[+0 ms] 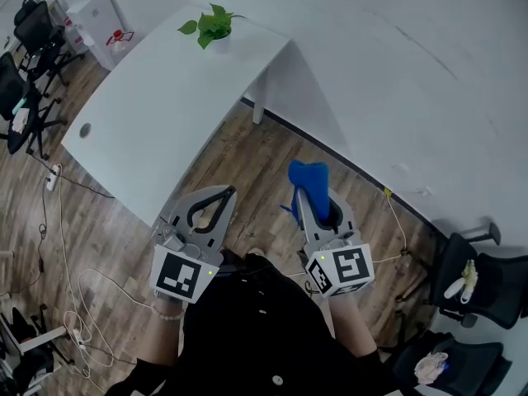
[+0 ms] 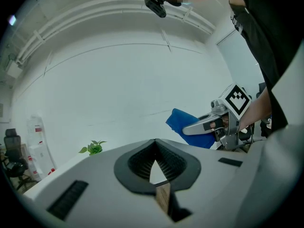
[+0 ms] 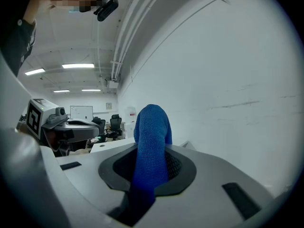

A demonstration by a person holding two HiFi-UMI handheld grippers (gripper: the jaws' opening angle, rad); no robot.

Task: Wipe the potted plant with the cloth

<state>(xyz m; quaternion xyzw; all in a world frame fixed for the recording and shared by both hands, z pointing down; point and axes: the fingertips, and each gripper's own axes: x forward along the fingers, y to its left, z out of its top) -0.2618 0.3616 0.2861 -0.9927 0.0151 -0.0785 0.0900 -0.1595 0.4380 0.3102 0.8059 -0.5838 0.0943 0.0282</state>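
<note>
A small potted plant [image 1: 212, 25] with green leaves stands at the far end of a white table [image 1: 157, 114], near the wall; in the left gripper view the potted plant [image 2: 93, 147] shows small at the left. A blue cloth [image 1: 309, 182] sticks out of my right gripper [image 1: 300, 195], which is shut on it; the cloth [image 3: 151, 151] fills the gap between its jaws. My left gripper [image 1: 223, 195] is shut with nothing in it and hangs over the table's near corner. Both grippers are well short of the plant.
Wood floor lies under the grippers, with cables [image 1: 66, 246] at the left. Black office chairs [image 1: 29, 64] stand left of the table, and more chairs [image 1: 483, 283] at the right. A white wall [image 1: 396, 73] runs behind the table.
</note>
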